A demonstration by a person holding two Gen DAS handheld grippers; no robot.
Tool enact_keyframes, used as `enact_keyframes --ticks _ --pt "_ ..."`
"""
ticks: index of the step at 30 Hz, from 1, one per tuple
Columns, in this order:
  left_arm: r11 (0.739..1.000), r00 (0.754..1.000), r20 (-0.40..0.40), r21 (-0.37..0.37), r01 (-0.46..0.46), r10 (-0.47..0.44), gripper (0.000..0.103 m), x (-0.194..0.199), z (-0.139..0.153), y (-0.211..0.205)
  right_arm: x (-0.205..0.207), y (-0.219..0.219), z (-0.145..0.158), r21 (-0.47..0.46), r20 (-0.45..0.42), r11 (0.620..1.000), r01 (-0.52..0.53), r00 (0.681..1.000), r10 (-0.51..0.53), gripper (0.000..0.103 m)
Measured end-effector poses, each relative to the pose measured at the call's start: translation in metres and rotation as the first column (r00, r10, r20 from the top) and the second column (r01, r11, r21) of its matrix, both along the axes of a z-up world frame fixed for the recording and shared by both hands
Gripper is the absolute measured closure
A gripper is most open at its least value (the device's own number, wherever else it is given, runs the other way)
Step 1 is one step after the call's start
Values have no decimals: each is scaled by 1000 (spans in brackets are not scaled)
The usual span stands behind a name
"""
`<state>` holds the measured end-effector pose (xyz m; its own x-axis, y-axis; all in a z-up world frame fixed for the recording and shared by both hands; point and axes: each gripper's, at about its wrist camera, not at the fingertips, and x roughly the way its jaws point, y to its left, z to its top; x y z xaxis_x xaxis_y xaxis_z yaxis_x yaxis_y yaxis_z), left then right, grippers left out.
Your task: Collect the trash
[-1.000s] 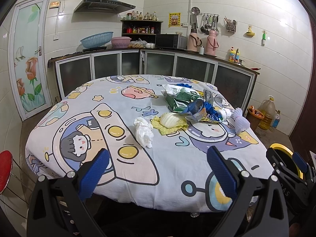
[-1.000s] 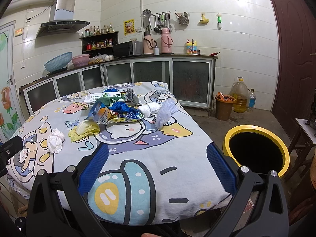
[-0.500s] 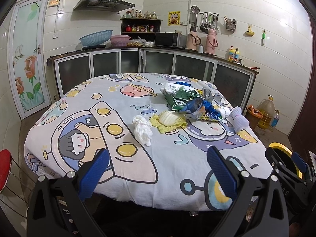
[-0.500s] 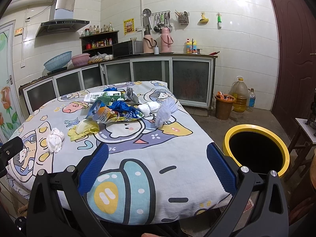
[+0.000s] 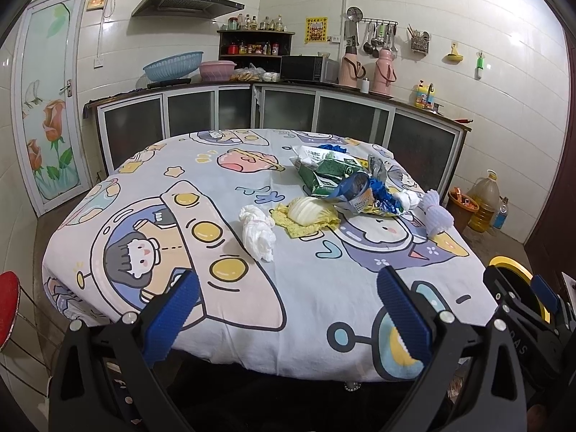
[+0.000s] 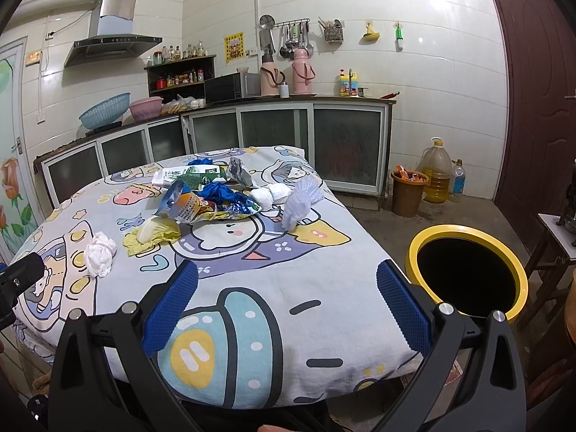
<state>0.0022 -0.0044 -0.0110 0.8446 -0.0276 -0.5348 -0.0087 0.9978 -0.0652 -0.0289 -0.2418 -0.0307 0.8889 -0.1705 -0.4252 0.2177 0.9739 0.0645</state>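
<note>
Trash lies on a table with a cartoon cloth (image 5: 324, 288): a crumpled white tissue (image 5: 257, 232), a cabbage leaf on yellow paper (image 5: 306, 214), green and blue snack bags (image 5: 334, 176) and a white foam net (image 5: 437, 216). The same pile shows in the right wrist view: tissue (image 6: 99, 253), cabbage leaf (image 6: 154, 232), bags (image 6: 212, 199), foam net (image 6: 300, 201). A yellow-rimmed black bin (image 6: 468, 270) stands on the floor right of the table. My left gripper (image 5: 284, 309) and right gripper (image 6: 286, 306) are both open and empty, held at the table's near edge.
Kitchen counters (image 5: 252, 108) run behind the table. A brown bin (image 6: 408, 192) and an oil jug (image 6: 437, 174) stand by the far wall. A red stool (image 5: 7, 302) is at the left. A small side table (image 6: 558, 237) stands at the right.
Both grippers have risen slightly and edged toward the table; the trash sits a little lower in view. Nothing on the table has moved.
</note>
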Motion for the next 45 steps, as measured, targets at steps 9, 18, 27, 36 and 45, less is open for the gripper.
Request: enact_keyframes --ticks 9,18,27,36,45 --pt "1000 1000 -2 0 1 -1 8 1 -1 0 0 0 -2 1 -2 1000 0 1000 0 8" --pt "1000 1000 -3 1 0 0 8 1 -1 0 0 -1 -2 0 -3 1000 0 1000 0 8" --pt "1000 1000 -11 -10 1 -1 8 0 -4 -1 -3 -4 -3 -1 3 1000 9 1000 -9 8" --pt "997 997 -44 -50 57 -59 8 0 -1 2 -4 -8 13 -3 35 999 37 999 -36 8" --pt "963 977 -88 -204 175 -196 8 13 -18 13 49 -40 14 100 -79 978 -181 979 189 8"
